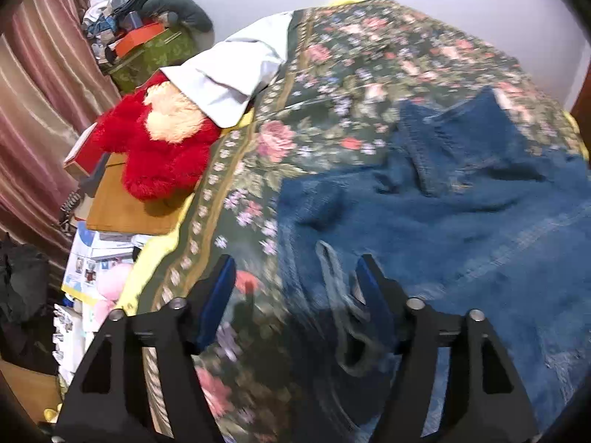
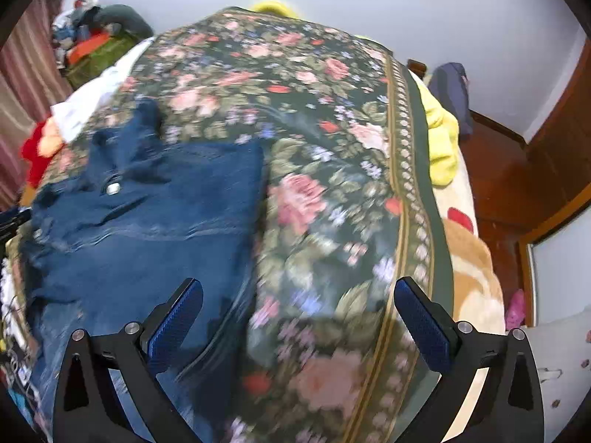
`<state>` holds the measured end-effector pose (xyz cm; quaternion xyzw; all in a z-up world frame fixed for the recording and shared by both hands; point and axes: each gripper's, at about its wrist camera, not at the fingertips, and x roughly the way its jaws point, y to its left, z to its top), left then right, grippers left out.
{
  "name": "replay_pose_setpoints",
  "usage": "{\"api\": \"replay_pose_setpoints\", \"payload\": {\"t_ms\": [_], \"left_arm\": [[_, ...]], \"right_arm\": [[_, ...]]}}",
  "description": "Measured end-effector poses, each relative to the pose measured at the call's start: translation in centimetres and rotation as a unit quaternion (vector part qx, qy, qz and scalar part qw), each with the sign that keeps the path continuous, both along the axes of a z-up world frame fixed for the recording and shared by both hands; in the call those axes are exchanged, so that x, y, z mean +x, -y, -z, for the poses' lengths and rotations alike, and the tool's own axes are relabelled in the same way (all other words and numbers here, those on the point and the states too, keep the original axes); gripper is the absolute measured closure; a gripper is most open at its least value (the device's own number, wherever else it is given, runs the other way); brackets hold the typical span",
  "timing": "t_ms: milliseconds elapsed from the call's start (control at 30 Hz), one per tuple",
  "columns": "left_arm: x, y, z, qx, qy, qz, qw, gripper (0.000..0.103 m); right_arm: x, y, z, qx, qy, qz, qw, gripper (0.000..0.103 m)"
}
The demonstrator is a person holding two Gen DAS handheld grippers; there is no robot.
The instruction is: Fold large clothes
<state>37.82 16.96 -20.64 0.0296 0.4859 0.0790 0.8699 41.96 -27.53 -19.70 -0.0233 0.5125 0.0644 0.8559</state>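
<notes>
Nearest, L gripper (image 1: 295, 280): jaws apart, wide but not at full spread, nothing pinched; a belt loop (image 1: 334, 277) of the jeans (image 1: 443, 214) shows betw the pads but neither pad presses on it. R gripper (image 2: 298, 308): jaws as wide as they go, empty, over the denim's R edge and the bedspread (image 2: 325, 147). Both views blur near the fingers, so contact w/ cloth is hard to rule in; it looks like none. Jeans lie on the bedspread in the bed's L half, bunched, waistband w/ a metal button (image 2: 113, 187) toward the far side, one flat panel w/ a fairly straight R edge. Step in hand, as I judge it: grips let go, next regrip to be picked. To do it well: take two matching corners or hem ends, one per gripper, pinch both layers, lift just enough to clear the cloth, carry over evenly, set edge on edge, smooth the bunched part before creasing. Avoid grabbing the bedspread w/ the denim. Count: 2 grippers, 1 pr jeans, 1 button seen, 1 bedspread, 1 red plush (image 1: 162, 144) at bed's L side, 1 pale cloth (image 1: 236, 74) beyond it, 1 yellow blanket (image 2: 441, 136) at the R edge; far clutter pile not countable.
</notes>
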Motion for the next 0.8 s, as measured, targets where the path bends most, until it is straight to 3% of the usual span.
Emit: {"api": "replay_pose_setpoints", "payload": {"t_ms": [67,133,267,367,400,433,533,600,800], "left_arm": [[-1.0,1.0,-0.1,-0.007,0.007,0.010,0.9999,0.016],[-1.9,2.2,0.7,0.004,0.005,0.025,0.9997,0.015],[-2.5,2.8,4.5,0.041,-0.051,0.039,0.9971,0.014],[-3.7,1.0,5.4,0.003,-0.055,0.032,0.9980,0.013],[-4.0,0.4,5.3,-0.016,-0.057,0.025,0.9979,0.011],[-4.4,-0.3,5.3,-0.032,-0.063,0.013,0.9974,0.011],[-5.8,-1.8,5.5,0.003,-0.072,-0.022,0.9971,0.011],[-7.1,-2.6,5.2,-0.011,-0.071,-0.027,0.9970,0.011],[-11.6,-4.0,2.7,-0.015,-0.040,-0.045,0.9981,0.011]], "right_arm": [[-1.3,-0.6,-0.4,0.016,0.001,-0.010,1.000,0.000],[-2.4,-1.5,-0.3,0.034,-0.003,-0.025,0.999,0.000],[-3.3,-3.7,2.5,0.007,-0.019,-0.046,0.999,0.000],[-3.4,-4.5,6.5,-0.062,-0.055,-0.035,0.996,0.000],[-3.7,-4.4,7.1,-0.059,-0.061,-0.036,0.996,0.000],[-4.1,-3.9,7.1,-0.043,-0.060,-0.031,0.997,0.000],[-4.7,-2.3,6.4,-0.013,-0.079,-0.010,0.997,0.000],[-5.4,-1.4,5.7,-0.005,-0.076,0.002,0.997,0.000],[-8.9,0.1,1.9,0.030,-0.050,0.013,0.998,0.000]]}}
